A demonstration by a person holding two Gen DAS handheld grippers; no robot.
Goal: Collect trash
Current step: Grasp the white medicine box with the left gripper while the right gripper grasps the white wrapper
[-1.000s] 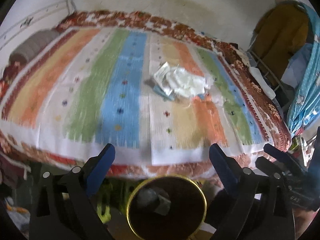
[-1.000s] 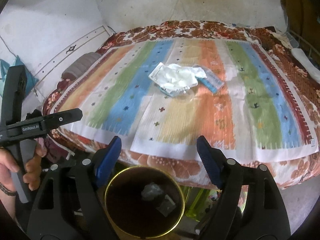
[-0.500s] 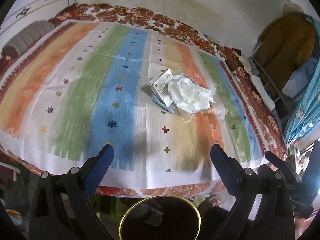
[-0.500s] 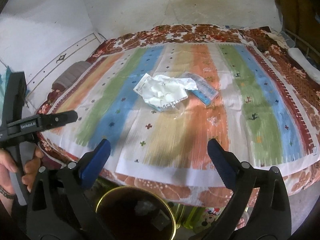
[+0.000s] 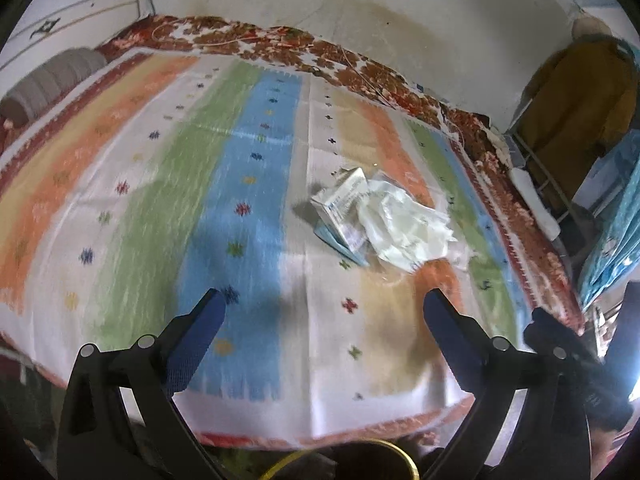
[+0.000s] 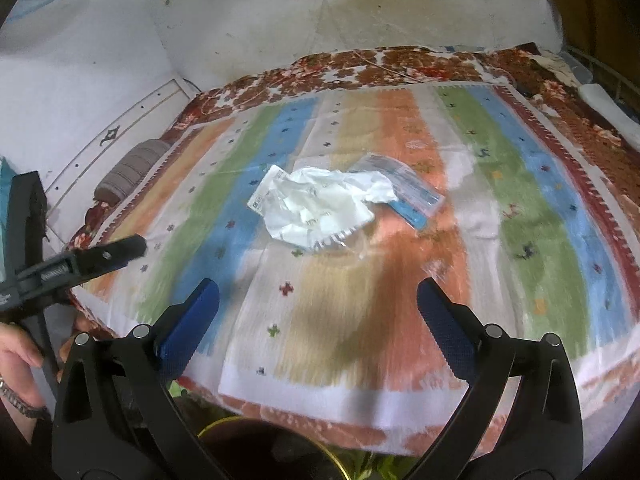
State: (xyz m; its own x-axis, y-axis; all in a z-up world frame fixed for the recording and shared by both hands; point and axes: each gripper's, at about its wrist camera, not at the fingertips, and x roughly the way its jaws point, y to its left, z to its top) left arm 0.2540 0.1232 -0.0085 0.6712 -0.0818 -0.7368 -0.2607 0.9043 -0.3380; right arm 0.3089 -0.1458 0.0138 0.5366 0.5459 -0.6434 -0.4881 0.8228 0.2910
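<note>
Closest, low at the edge of both views, is the gold rim of a round bin [image 6: 336, 458]. Above it, the right gripper [image 6: 318, 300] has just been opening; its blue pads stand wide apart with nothing between them. The left gripper [image 5: 324, 312] is wide apart and empty too. Both hang over the near part of a bed [image 6: 532, 216] with a striped cover. Farther off, in the middle of the bed, lies the trash: a crumpled white bag [image 6: 320, 210], a small box [image 5: 340, 204] touching it, and a blue and clear packet [image 6: 404, 188] partly under the bag. A white wall [image 6: 240, 20] stands behind.
</note>
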